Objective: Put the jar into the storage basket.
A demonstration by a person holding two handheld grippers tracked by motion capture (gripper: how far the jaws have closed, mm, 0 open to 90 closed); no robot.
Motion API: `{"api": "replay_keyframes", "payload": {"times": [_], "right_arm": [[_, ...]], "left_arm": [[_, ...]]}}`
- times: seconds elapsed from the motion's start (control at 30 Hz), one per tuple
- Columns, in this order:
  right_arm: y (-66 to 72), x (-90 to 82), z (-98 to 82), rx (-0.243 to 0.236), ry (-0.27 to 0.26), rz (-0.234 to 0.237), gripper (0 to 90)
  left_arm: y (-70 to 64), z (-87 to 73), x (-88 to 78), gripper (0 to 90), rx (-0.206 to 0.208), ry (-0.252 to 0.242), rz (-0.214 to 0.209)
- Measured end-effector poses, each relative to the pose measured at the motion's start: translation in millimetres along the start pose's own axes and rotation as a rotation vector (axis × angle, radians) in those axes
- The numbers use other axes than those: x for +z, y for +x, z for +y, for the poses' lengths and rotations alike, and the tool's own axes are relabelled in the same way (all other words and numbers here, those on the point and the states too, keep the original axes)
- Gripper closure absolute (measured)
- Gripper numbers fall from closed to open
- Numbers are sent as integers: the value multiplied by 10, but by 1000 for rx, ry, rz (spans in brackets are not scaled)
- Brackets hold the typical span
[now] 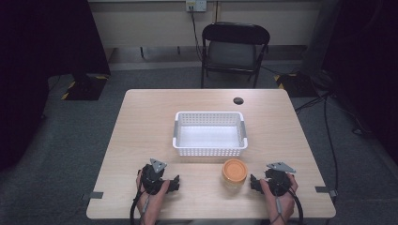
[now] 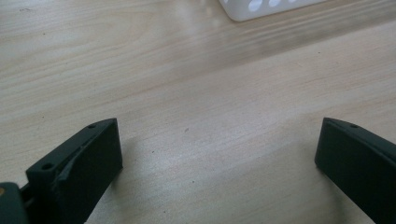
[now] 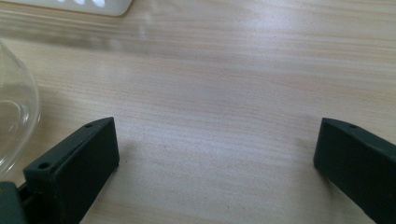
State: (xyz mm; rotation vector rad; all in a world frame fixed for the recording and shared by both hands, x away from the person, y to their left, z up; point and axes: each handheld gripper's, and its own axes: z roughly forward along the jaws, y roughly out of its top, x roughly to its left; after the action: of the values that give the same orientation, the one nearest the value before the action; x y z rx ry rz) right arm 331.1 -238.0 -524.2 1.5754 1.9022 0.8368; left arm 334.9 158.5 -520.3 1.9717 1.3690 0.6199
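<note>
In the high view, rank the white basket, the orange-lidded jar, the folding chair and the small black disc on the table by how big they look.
Largest to smallest:
1. Folding chair and white basket: close in apparent size, and the chair stands farther back, so unranked.
2. Orange-lidded jar.
3. Small black disc.

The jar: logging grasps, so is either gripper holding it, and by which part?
Nothing held. Left gripper and right gripper are open; jar stands free.

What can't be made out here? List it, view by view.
- Jar, high view: the orange lid covers the top, so its contents can't be told.
- Jar, right gripper view: cut off by the left edge; just a curve of clear glass.
- Basket, left gripper view: cut off by the top edge; inside hidden.
- Dark round spot on the table, high view: too small to identify.
</note>
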Motion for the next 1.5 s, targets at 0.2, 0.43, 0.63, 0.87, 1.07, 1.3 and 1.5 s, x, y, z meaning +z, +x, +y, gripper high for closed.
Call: {"api": "replay_keyframes", "payload": {"times": [0.2, 0.43, 0.63, 0.87, 1.07, 1.3, 1.5], "right_arm": [[0, 0, 0, 0, 0, 0, 0], [2, -1, 0, 2, 0, -2, 0], [-20, -15, 6, 0, 9, 17, 0], [-55, -145, 42, 31, -24, 50, 22], [-32, -263, 64, 32, -74, 65, 21], [42, -447, 120, 17, -146, 103, 21], [75, -584, 137, 15, -171, 161, 20]], "left_arm": [[0, 0, 0, 2, 0, 0, 0], [0, 0, 0, 2, 0, 0, 0], [0, 1, 0, 2, 0, 1, 0], [0, 1, 0, 2, 0, 0, 0], [0, 1, 0, 2, 0, 1, 0], [0, 1, 0, 2, 0, 0, 1], [0, 1, 0, 2, 0, 0, 0]]}}
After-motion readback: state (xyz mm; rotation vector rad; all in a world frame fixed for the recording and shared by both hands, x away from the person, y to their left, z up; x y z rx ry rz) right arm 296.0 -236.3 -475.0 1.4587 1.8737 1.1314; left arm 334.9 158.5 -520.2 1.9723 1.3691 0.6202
